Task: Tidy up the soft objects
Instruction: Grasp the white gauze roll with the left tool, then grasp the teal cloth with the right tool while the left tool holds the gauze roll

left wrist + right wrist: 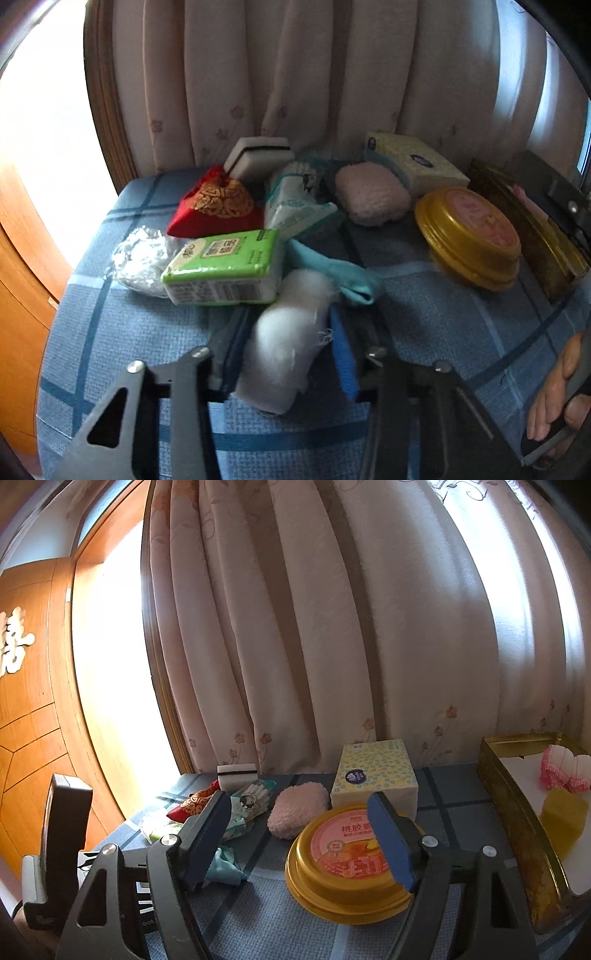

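A white fluffy cotton roll lies on the blue checked cloth, just in front of a pile of soft things. My left gripper is shut on the roll's near end, a pad pressing on each side. In the pile are a green tissue pack, a red and gold pouch, a teal cloth and a pink fluffy pad. My right gripper stands open above the cloth, holding nothing. The round gold tin lies just beyond and between its fingers.
An open gold box at the right holds a pink frilly item and a yellow piece. A tissue box and a white sponge stand at the back by the curtain. A person's hand shows at the right edge.
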`<state>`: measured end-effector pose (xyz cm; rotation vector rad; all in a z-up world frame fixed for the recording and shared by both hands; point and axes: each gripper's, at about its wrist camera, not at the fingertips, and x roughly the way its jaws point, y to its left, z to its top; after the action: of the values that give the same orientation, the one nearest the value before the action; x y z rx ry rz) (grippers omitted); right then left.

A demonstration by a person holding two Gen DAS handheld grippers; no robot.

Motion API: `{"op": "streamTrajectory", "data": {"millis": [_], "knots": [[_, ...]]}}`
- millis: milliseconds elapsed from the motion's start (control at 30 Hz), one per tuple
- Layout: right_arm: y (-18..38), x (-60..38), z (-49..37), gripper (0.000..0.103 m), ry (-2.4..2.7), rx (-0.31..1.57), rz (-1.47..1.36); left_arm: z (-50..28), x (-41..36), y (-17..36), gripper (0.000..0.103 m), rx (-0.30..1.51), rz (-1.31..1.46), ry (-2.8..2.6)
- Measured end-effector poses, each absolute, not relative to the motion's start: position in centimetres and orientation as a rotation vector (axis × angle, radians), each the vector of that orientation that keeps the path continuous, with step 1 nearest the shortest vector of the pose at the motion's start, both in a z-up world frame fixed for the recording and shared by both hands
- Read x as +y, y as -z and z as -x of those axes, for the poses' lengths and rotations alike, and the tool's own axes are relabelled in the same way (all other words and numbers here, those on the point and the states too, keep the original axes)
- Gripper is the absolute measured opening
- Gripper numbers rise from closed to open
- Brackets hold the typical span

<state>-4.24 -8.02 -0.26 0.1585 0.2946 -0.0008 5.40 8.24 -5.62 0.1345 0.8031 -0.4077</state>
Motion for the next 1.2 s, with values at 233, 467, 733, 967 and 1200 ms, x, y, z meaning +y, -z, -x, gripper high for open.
{"op": "streamTrajectory", "data": {"millis": [233, 467, 733, 967, 1200], "knots": [[0.2, -7.6, 4.0, 0.078, -0.002, 0.305, -0.143, -2.7, 10.6, 3.5, 0.033, 0.616, -0.034, 0.429], [0.3, -5.9, 3.5, 0.069, -0.050, 0.329, -0.066, -1.3, 16.0, 2.7, 0.033, 0.460, 0.247, 0.230], [2.4, -1.5, -1.9, 0.043, -0.279, 0.604, -0.021, -1.5, 18.2, 3.1, 0.033, 0.465, 0.353, 0.099], [4.7, -0.1, -5.3, 0.042, -0.342, 0.790, -0.047, -1.3, 17.1, 2.8, 0.033, 0.464, 0.278, 0.081], [5.8, -0.1, -6.8, 0.021, -0.356, 0.861, -0.082, -1.6, 16.4, 2.9, 0.033, 0.470, 0.236, 0.073]]}}
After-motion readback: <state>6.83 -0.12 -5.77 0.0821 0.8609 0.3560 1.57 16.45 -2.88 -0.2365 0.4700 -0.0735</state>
